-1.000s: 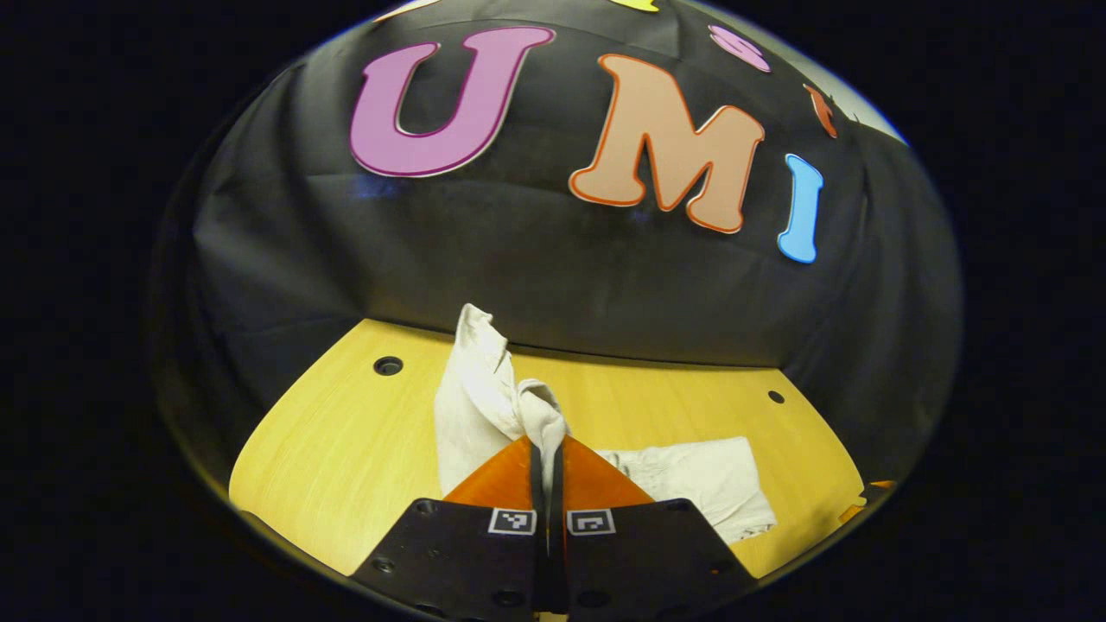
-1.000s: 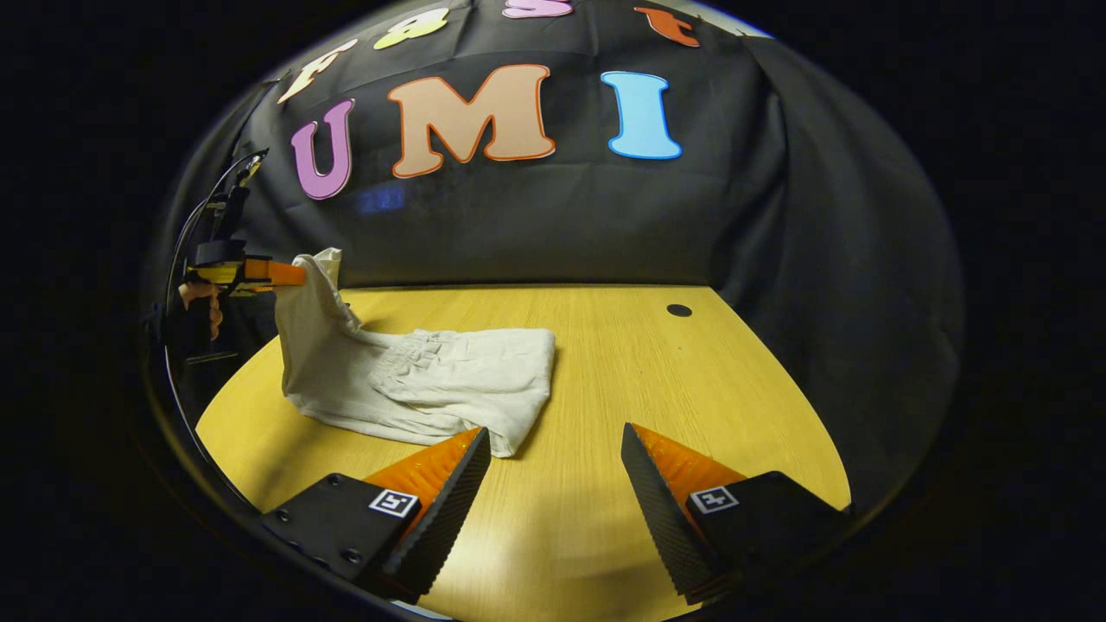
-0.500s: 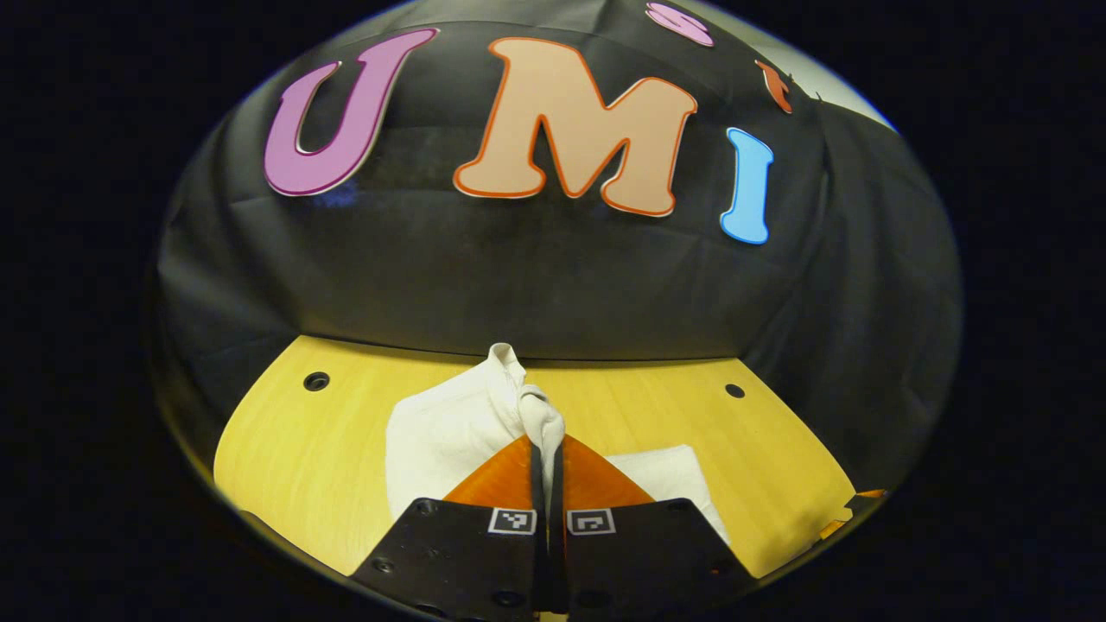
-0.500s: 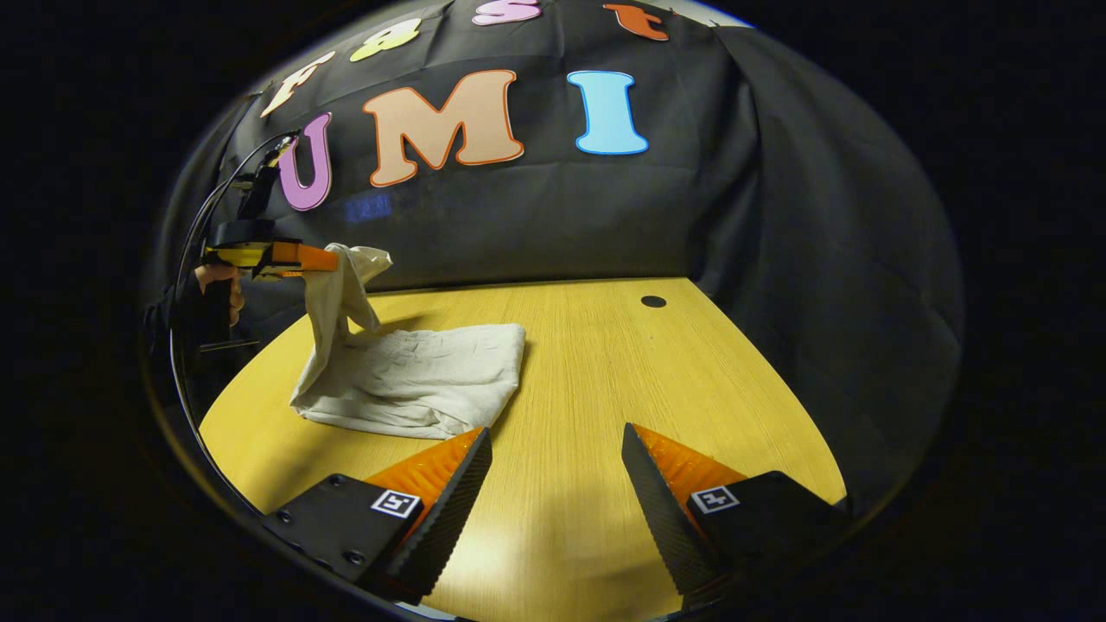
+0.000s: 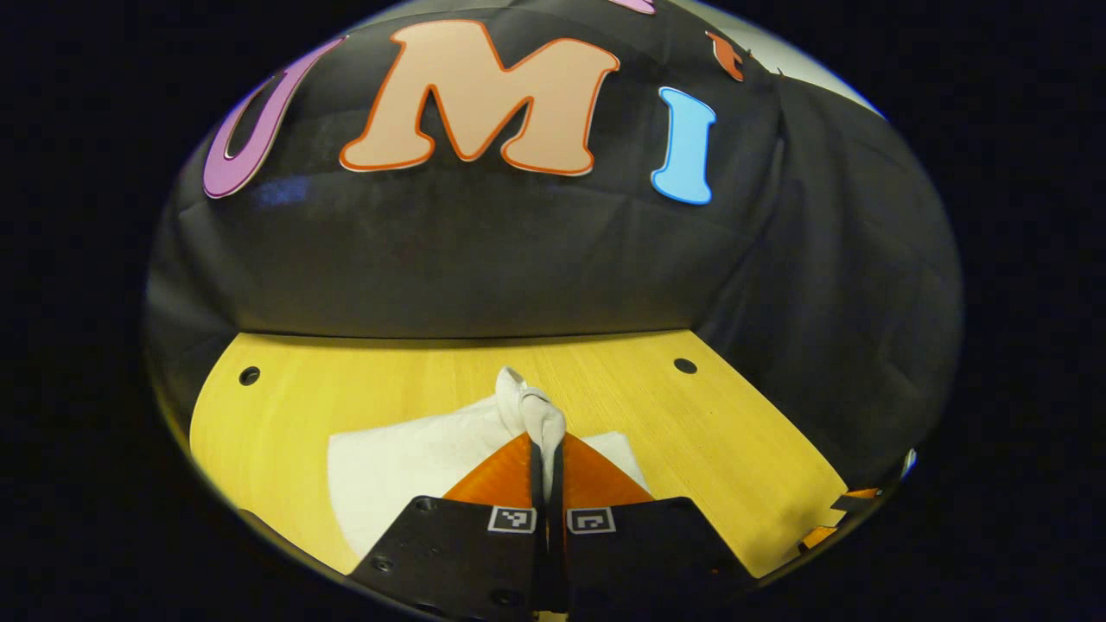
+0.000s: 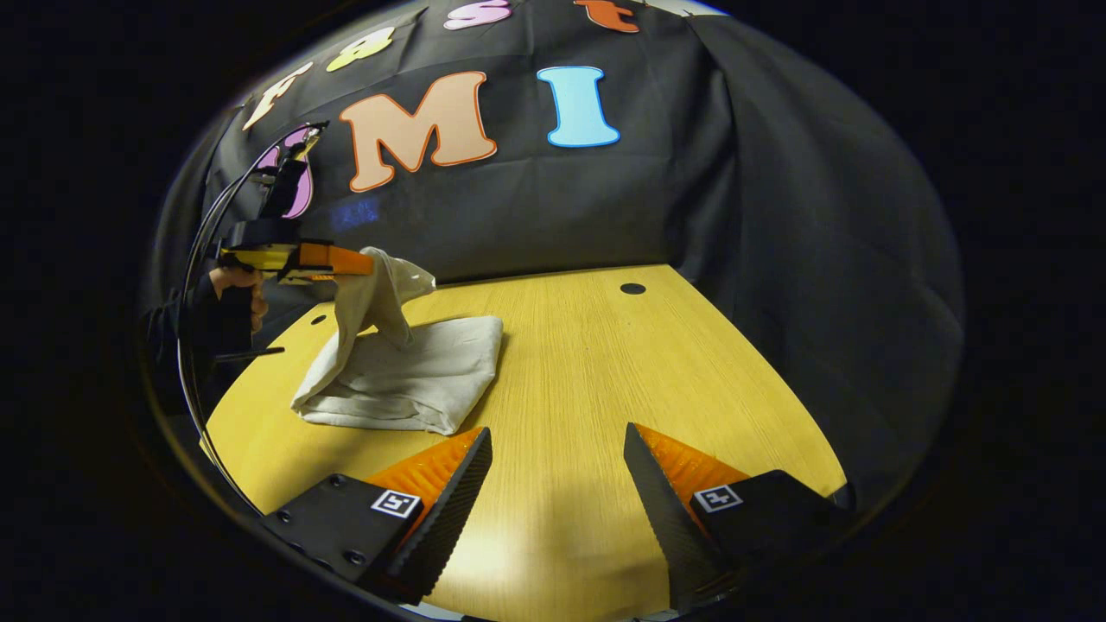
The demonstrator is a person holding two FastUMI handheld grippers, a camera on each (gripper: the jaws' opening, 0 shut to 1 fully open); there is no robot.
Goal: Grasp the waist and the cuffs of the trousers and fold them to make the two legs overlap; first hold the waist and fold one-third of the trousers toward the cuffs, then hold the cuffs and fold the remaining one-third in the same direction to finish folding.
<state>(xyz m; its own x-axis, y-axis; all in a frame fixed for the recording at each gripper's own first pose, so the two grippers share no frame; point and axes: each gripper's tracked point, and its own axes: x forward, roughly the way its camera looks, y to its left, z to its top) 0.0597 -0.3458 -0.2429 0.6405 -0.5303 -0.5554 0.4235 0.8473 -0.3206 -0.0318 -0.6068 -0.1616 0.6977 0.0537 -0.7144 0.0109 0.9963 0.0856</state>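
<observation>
From my right gripper [image 6: 553,449], whose fingers stand wide apart over bare wooden table [image 6: 605,363], I see the off-white trousers [image 6: 406,380] folded at ten o'clock. The left gripper [image 6: 367,262], held by a hand [image 6: 238,289] at nine o'clock, pinches one end of the cloth and lifts it above the pile.
</observation>
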